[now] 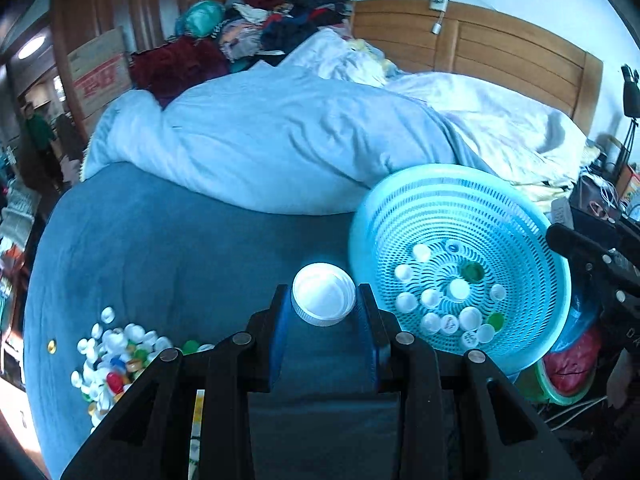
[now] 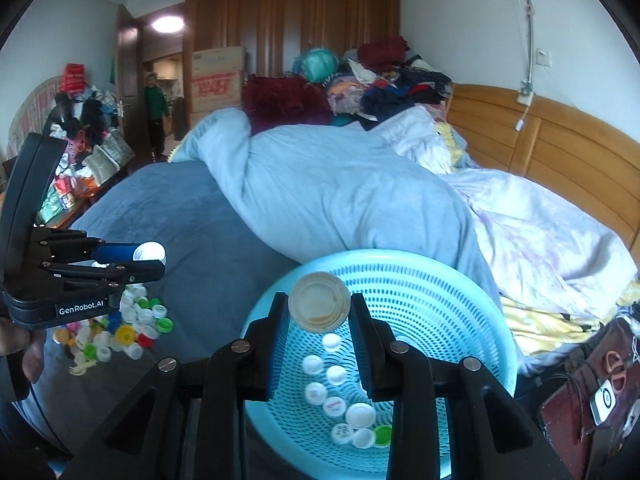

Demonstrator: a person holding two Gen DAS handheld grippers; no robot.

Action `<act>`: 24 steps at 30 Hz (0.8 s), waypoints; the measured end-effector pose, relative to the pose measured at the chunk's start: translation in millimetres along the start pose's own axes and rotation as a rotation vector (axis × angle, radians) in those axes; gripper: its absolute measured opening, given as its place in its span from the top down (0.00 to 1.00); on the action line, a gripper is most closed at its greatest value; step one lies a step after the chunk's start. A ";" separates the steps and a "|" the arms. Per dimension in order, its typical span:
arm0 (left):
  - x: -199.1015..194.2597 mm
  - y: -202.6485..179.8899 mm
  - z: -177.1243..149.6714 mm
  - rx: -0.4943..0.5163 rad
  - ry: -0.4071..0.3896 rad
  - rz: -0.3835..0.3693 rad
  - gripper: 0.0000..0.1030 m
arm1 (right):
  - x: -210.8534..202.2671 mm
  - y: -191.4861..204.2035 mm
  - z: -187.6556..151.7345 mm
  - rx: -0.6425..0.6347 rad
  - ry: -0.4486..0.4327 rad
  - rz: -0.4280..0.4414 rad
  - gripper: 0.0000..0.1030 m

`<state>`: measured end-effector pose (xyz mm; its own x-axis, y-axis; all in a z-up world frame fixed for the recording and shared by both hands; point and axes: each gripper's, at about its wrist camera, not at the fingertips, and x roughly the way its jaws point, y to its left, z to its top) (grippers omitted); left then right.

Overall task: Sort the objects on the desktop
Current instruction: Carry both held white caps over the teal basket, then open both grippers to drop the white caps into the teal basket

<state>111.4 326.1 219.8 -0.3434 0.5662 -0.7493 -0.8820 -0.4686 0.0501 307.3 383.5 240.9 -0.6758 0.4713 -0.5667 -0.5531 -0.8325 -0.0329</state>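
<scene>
Left wrist view: the left tongs (image 1: 323, 300) are closed on a white ribbed lid (image 1: 323, 294), its hollow side facing the camera, pinched between the two blue-padded fingers. Just to the right of this lid sits a light blue perforated basket (image 1: 532, 240), tilted so its inside shows, resting on a dark blue bed cover (image 1: 168, 248). Inside the basket lie many small bottle caps (image 1: 444, 304), mostly white, with a couple of green ones among them. To the far left of the basket, near the bed's edge, is a loose heap of caps (image 1: 112, 356) in white, green, yellow and red. Behind the basket a pale blue quilt (image 1: 280, 140) is bunched up, and beyond it stand a wooden headboard (image 1: 500, 48) and a pile of clothes (image 1: 272, 20).

Right wrist view: the right tongs (image 2: 319, 307) are closed on a round, cream-coloured lid (image 2: 319, 302) with a brownish stain inside, held directly above the basket's (image 2: 472, 300) near-left rim area, over the caps lying within. To the left of the basket, the left tongs (image 2: 150, 258) appear from the side, holding the white lid (image 2: 149, 252) above the bed cover. Below them lies the mixed heap of caps (image 2: 124, 328). A person in a green top (image 2: 155, 108) stands in a doorway far behind the basket.
</scene>
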 end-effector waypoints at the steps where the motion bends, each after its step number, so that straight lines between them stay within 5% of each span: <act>1: 2.7 -4.2 2.6 0.004 0.005 -0.011 0.73 | 1.4 -3.7 -1.0 0.003 0.004 -0.003 0.68; 12: 49.3 -65.1 27.5 0.070 0.117 -0.123 0.73 | 17.2 -40.9 -13.4 0.045 0.075 -0.020 0.68; 24: 75.5 -103.9 34.3 0.126 0.172 -0.156 0.73 | 38.4 -66.3 -29.1 0.077 0.154 -0.005 0.68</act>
<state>166.0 440.8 180.7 -0.1498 0.4960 -0.8553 -0.9569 -0.2904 -0.0008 332.2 448.3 197.4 -0.5939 0.4202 -0.6860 -0.5956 -0.8029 0.0238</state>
